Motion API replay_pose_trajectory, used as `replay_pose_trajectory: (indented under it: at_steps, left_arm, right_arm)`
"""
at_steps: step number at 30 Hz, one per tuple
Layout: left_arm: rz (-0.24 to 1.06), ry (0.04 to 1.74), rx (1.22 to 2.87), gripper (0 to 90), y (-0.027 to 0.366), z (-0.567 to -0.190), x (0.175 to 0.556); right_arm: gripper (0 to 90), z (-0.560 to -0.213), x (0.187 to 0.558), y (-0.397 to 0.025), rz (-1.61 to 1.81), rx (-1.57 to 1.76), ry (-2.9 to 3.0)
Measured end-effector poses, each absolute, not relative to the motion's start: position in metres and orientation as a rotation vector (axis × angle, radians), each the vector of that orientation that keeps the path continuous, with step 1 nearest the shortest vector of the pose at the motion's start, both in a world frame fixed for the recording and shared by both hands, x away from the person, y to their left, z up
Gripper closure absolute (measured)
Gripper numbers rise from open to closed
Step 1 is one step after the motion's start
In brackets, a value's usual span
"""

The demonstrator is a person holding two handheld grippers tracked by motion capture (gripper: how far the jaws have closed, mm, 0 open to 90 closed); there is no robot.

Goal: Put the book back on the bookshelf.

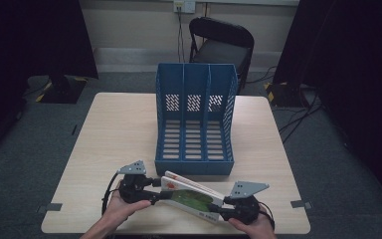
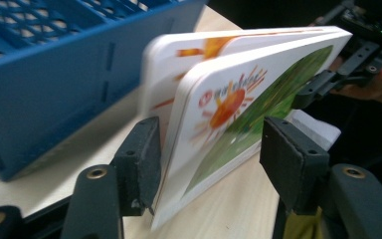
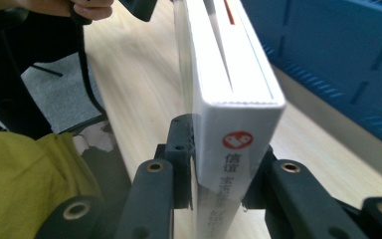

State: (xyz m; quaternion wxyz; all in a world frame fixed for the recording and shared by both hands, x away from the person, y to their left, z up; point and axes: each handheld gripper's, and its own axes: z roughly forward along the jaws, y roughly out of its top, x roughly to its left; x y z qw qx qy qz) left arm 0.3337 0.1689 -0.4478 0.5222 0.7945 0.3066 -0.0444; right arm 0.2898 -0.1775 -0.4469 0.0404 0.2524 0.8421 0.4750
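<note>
The right gripper (image 3: pixel 218 164) has its jaws closed tight on the spine end of a thick white board book (image 3: pixel 229 74), one pad pressed to each face, with a red round logo and printed characters on the spine between them. The left gripper (image 2: pixel 206 159) reaches the other end of the same book (image 2: pixel 238 99): its jaws stand wide, the pad on the left of that view touching or nearly touching the outer page, the other pad well clear of the cover (so it is open, gripping nothing). At that end the book's pages fan apart slightly, and the cover shows an orange sun over green. In the high view the book (image 1: pixel 191 196) lies slanted near the front edge of the table (image 1: pixel 119 129), between the left gripper (image 1: pixel 151 191) and the right gripper (image 1: pixel 224 211), each held in a hand: the left hand (image 1: pixel 122 206) and the right hand (image 1: pixel 251 226) come in from the bottom edge. Just behind the book stands a blue file rack (image 1: pixel 195 119) with three slots, open toward the person, its front lip close to the book's far corner but apart from it. Beyond the table a dark folding chair (image 1: pixel 221 42) stands against the wall on grey carpet.
</note>
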Motion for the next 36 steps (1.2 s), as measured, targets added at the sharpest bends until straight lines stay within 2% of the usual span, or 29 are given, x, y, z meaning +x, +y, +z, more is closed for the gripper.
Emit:
replay_pose_trajectory:
  at_steps: [8, 15, 17, 23, 28, 32, 36]
  left_arm:
    - [-0.107, 0.789, 1.984, 36.6, 0.163, -0.460, 0.342]
    - [-0.164, 0.772, 2.008, 38.6, 0.151, -0.468, 0.347]
    - [-0.149, 0.774, 2.018, 39.4, 0.149, -0.469, 0.347]
    - [-0.152, 0.785, 2.017, 41.2, 0.150, -0.471, 0.347]
    - [-0.136, 0.788, 2.022, 38.8, 0.149, -0.472, 0.346]
    - [-0.150, 0.793, 2.014, 43.0, 0.152, -0.472, 0.348]
    - [-0.156, 0.805, 2.012, 42.1, 0.151, -0.471, 0.347]
  right_arm:
    - [74.2, -0.453, 0.282, -0.180, 1.431, 0.818, 2.574]
    - [56.3, -0.459, 0.277, -0.167, 1.460, 0.886, 2.501]
    - [56.0, -0.461, 0.277, -0.163, 1.439, 0.882, 2.483]
    - [65.5, -0.468, 0.276, -0.157, 1.471, 0.902, 2.486]
    - [64.7, -0.475, 0.273, -0.142, 1.442, 0.868, 2.501]
    - [74.8, -0.476, 0.274, -0.140, 1.419, 0.860, 2.485]
    - [76.2, -0.475, 0.277, -0.142, 1.391, 0.858, 2.485]
